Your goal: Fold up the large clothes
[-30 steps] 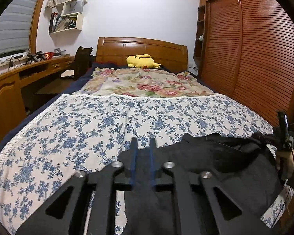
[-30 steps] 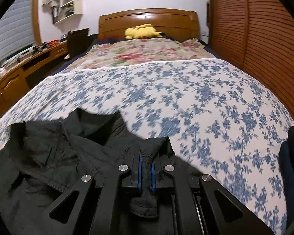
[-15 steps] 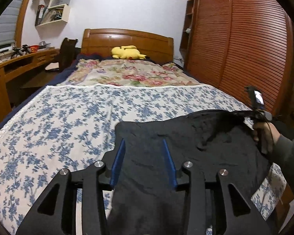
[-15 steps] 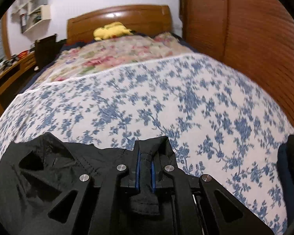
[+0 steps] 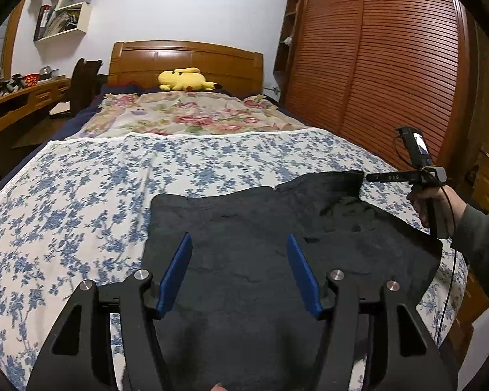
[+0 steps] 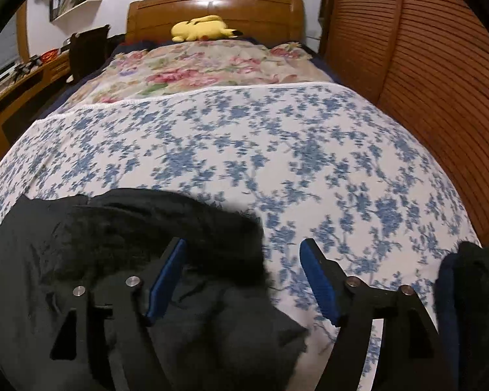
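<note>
A large black garment [image 5: 277,234] lies spread on the blue-flowered bedspread [image 5: 81,189] at the near end of the bed. My left gripper [image 5: 239,244] is open and empty, just above the garment's near left part. In the left wrist view the right gripper [image 5: 368,177] sits at the garment's far right corner, held by a hand. In the right wrist view my right gripper [image 6: 243,251] is open, and the garment [image 6: 97,244] lies bunched under its left finger [image 6: 166,277], blurred at its edge.
A yellow plush toy [image 5: 184,79] lies by the wooden headboard [image 5: 185,58]. A pink-flowered quilt [image 5: 192,114] covers the far half. A slatted wooden wardrobe [image 5: 391,65] runs along the right. A desk [image 5: 16,97] and chair stand left. Dark clothes [image 6: 469,293] lie at the bed's right edge.
Both grippers have opened and let go of the black garment. The garment has gone from bunched and lifted to spread flat on the bedspread.
</note>
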Available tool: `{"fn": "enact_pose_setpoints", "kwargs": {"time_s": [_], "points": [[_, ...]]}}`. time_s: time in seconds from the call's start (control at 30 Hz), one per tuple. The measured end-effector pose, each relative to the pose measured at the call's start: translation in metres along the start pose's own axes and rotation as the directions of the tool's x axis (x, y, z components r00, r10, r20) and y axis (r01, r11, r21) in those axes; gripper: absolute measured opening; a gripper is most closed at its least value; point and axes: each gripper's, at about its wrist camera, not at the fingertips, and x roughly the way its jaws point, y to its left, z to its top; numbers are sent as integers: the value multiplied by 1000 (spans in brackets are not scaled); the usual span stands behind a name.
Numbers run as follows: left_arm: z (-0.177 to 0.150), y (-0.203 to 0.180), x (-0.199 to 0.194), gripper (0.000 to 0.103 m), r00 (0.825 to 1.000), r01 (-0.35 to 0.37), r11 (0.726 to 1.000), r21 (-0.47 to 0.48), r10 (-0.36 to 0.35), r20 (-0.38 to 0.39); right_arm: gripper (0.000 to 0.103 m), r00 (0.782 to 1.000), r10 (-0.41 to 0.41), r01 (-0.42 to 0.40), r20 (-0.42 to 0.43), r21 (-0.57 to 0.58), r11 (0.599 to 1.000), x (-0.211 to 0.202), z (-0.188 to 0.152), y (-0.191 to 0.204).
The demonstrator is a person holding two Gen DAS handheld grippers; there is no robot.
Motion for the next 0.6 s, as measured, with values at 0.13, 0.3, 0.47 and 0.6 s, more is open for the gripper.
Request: {"fn": "enact_pose_setpoints", "kwargs": {"time_s": [0.13,0.3,0.47,0.6], "points": [[0,-11,7,65,1000,23,1000,17,-23,-12,74,999,2,-2,-52,8,1000,15,-8,-7],[-1,-19,14,67,999,37,999,29,-36,-29,74,996,29,-27,-83,19,999,42,-3,-8],[-2,-25,20,67,998,42,998,36,-40,-37,74,994,50,-48,-99,15,999,68,11,-2],[-1,-26,23,67,998,42,998,37,-40,-41,74,988,80,-77,-135,27,997,91,15,1]]}}
